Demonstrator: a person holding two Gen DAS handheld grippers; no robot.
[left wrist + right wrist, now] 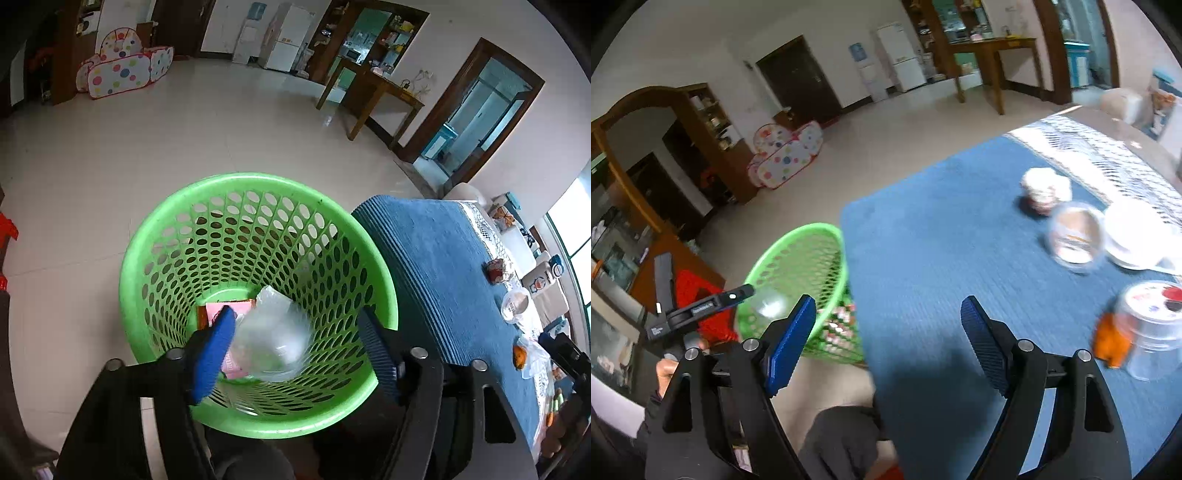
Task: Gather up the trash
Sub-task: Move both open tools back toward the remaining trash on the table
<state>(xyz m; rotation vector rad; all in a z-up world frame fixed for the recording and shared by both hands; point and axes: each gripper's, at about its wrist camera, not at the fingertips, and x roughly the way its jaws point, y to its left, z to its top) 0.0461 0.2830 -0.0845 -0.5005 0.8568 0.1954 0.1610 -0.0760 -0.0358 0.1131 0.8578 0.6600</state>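
Observation:
My left gripper [295, 313] hangs open over the green perforated basket [155, 258] on the floor. Between and below its blue fingers [216, 343], a clear plastic bag [275, 332] lies at the basket's bottom, on a pink packet [216, 310]; the pads do not press on it. My right gripper [886, 302] is open and empty above the blue cloth [942, 240] of the table. On that cloth, blurred, lie a crumpled white wrapper [1045, 188], a clear cup [1075, 236], a clear tub [1152, 325] and an orange scrap [1112, 343]. The basket [801, 280] stands by the table's left edge.
A white bowl [1137, 236] sits at the table's far right. The tiled floor [184, 129] stretches to a spotted play tent [122, 66], a wooden table [384, 96] and a fridge [288, 37]. A person's dark-gloved hand [842, 443] shows below the right gripper.

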